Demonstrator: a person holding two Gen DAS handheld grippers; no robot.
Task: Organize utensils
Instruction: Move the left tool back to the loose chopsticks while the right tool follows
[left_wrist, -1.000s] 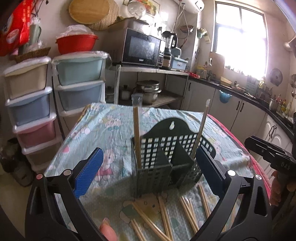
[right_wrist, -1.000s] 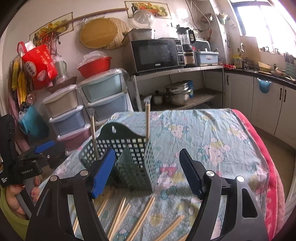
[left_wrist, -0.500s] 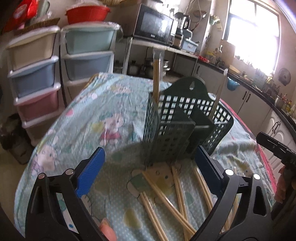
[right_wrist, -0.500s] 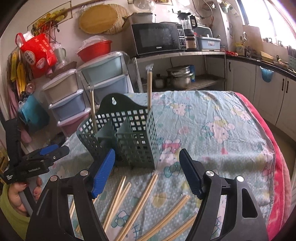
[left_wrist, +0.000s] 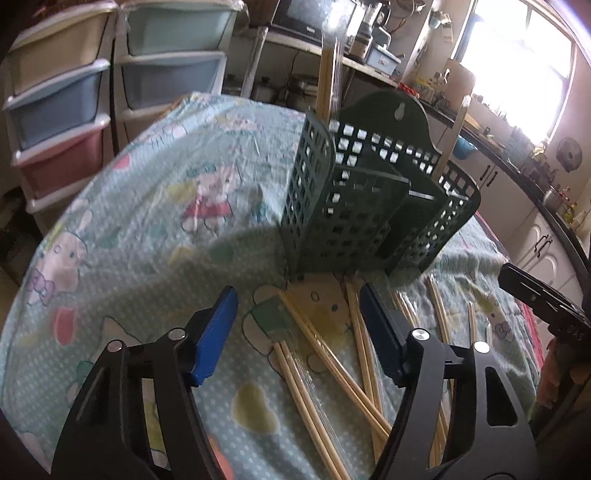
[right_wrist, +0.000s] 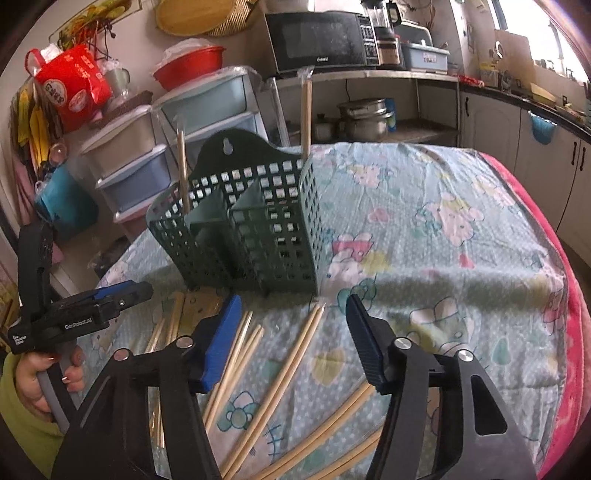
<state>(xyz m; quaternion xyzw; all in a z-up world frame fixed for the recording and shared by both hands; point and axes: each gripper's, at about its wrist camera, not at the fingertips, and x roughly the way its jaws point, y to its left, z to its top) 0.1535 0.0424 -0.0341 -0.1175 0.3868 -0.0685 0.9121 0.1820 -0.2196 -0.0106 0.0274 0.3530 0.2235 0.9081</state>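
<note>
Both tongs, left (left_wrist: 297, 328) and right (right_wrist: 293, 325), gape empty above seemingly wrapped chopsticks (left_wrist: 325, 354).

One green holder (right_wrist: 255, 236) stands beyond both tongs, with two upright chopstick pairs (right_wrist: 306, 118) in it. Between and beneath the tongs, roughly eight wrapped pairs (left_wrist: 332, 363) lie loose; overlap blurs the exact count.

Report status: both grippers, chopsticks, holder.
Left gripper open, empty. Right gripper open, empty. Loose chopsticks on the tablecloth; two chopsticks standing in green holder. Nothing in the way.
</note>
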